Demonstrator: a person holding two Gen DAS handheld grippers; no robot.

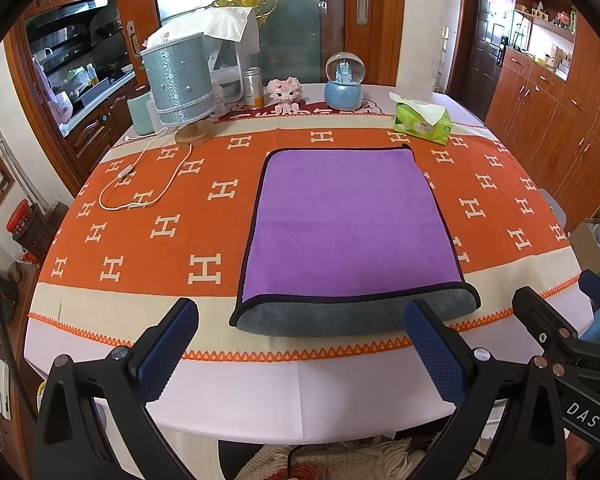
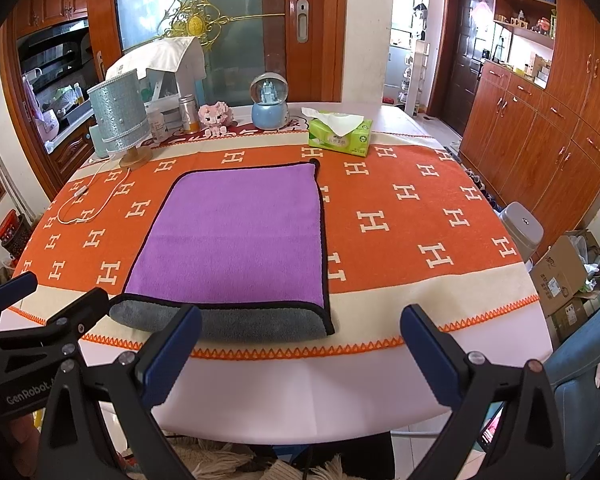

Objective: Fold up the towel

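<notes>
A purple towel (image 1: 350, 224) with black trim lies flat on the orange patterned tablecloth, with its grey underside showing along the near edge (image 1: 340, 320). It also shows in the right wrist view (image 2: 236, 236). My left gripper (image 1: 300, 320) is open and empty, held above the table's near edge just short of the towel. My right gripper (image 2: 300, 324) is open and empty, near the towel's near right corner. The right gripper shows at the right edge of the left wrist view (image 1: 560, 320), and the left gripper at the left edge of the right wrist view (image 2: 56, 308).
At the back stand a blue lamp (image 1: 180, 84), its white cord (image 1: 140, 184), a tin (image 1: 253, 88), a pink figure (image 1: 286, 94), a snow globe (image 1: 344, 80) and a green tissue pack (image 1: 422, 120). A blue chair (image 2: 580, 368) and boxes (image 2: 568, 272) are at the right.
</notes>
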